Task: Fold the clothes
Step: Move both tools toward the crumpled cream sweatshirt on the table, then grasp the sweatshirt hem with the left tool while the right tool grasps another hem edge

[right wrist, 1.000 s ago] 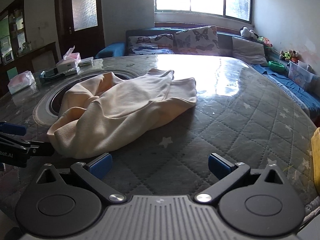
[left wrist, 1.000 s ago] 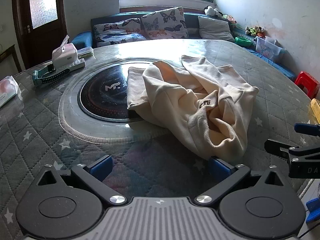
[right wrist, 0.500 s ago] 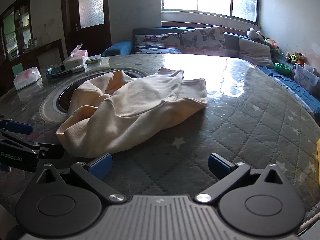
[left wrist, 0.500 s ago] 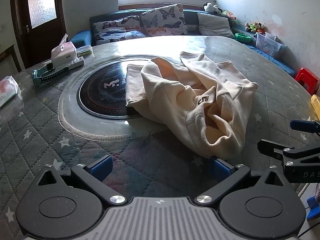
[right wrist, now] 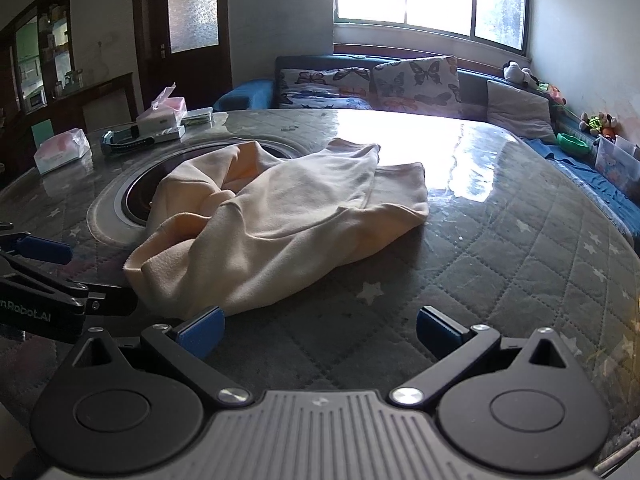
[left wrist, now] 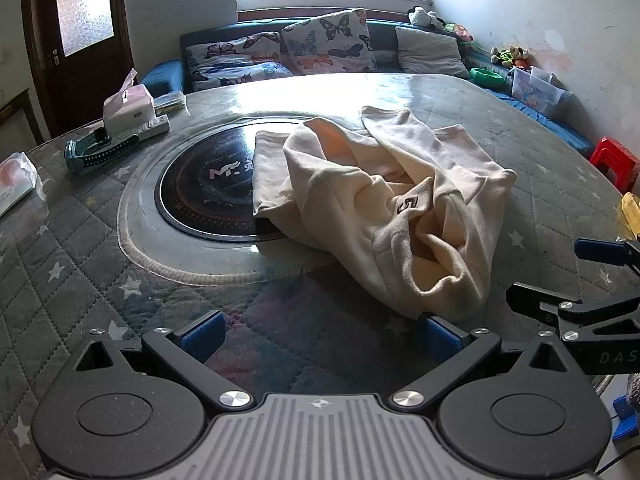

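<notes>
While no fold is yet visible, the garment [left wrist: 384, 208] lies as a rumpled cream heap on the table [left wrist: 60, 264], its far part draped over the dark round inset [left wrist: 200, 184] and its near edge close to both tools. A small printed 5 [left wrist: 407, 205] shows among the creases. Left gripper [left wrist: 318, 334]: fingers spread wide, empty, low over the quilted cover, with the right-hand pad [left wrist: 436, 338] just beside the heap's near edge; whether it touches cannot be told. Right gripper [right wrist: 318, 330]: fingers likewise wide and empty, the left-hand pad [right wrist: 202, 330] just beside the cloth. Progress, as judged from the heap: nothing folded; spreading the garment flat, then folding it, all remains. A tissue box [left wrist: 128, 110] stands well apart at the far left.
</notes>
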A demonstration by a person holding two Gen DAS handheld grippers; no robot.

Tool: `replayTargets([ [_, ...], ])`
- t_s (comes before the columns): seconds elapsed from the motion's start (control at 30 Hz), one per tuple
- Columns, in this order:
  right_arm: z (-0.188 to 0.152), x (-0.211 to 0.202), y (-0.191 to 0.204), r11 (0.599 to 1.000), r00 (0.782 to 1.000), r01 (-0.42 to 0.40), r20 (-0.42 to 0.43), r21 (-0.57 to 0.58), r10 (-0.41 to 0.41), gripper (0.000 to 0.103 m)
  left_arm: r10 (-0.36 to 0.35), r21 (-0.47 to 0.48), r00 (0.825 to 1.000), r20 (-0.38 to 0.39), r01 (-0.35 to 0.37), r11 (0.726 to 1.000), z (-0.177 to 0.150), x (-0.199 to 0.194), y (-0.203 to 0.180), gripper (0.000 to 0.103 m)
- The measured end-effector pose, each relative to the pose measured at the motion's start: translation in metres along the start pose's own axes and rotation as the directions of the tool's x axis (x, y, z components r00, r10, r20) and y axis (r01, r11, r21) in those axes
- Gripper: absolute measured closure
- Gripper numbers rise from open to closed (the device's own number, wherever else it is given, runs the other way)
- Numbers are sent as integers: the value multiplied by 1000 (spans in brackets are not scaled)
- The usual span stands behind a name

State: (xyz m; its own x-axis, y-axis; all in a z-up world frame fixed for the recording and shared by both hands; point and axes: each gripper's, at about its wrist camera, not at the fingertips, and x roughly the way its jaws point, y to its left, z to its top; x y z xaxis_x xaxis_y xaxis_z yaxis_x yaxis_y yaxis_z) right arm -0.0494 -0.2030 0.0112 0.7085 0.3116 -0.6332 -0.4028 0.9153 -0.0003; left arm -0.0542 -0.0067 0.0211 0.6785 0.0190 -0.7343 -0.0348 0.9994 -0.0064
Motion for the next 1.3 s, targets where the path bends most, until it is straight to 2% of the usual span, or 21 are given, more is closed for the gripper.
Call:
replayTargets([
  [0.7,24,2,7,998,999,-50,16,-38,51,1,6,-19,1000,24,-6,1000,23,0,15,0],
  [1.03,48,13,4,996,997,-78,6,-48,79,11,-6,-11,998,54,6,1000,43,3,16,1],
  [1.13,56,19,2,995,997,-79,4,-58,79,16,-1,-15,998,68,3,1000,55,7,17,5],
  [1.3,76,34,-6,995,996,-89,-3,-52,89,26,8,-17,996,88,-6,1000,76,19,20,18],
])
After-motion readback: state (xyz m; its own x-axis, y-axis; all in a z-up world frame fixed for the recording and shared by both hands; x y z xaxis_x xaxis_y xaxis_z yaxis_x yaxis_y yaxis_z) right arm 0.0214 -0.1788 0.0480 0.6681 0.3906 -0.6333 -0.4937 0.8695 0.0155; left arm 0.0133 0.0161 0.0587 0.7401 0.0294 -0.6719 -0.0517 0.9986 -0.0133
